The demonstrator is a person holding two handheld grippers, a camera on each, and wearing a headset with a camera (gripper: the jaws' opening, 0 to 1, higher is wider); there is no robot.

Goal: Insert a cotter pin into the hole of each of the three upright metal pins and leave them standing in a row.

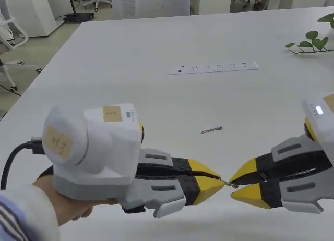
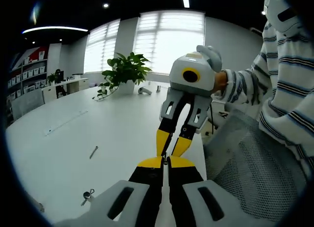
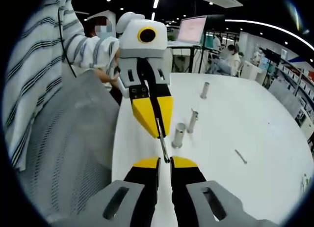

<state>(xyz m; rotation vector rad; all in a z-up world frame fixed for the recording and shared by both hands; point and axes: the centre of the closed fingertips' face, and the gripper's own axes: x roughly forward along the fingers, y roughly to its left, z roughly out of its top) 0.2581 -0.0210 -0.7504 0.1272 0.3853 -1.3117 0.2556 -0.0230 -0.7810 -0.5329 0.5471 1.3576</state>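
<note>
Left tongs (image 1: 218,182) and right tongs (image 1: 236,185): white-grey housings, black jaws, yellow tips. Left has tan stickers (image 1: 112,114) and a black cable (image 1: 10,163) at the rear. Sleeve (image 1: 21,215) white, dark stripes.

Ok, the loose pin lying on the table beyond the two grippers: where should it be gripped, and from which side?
Grip the loose pin at mid-shaft, coming straight down with the jaws closing across its thin width. It lies flat on the table, long axis roughly left to right in the head view, bare surface around it, so a top pinch looks unhindered.
</note>
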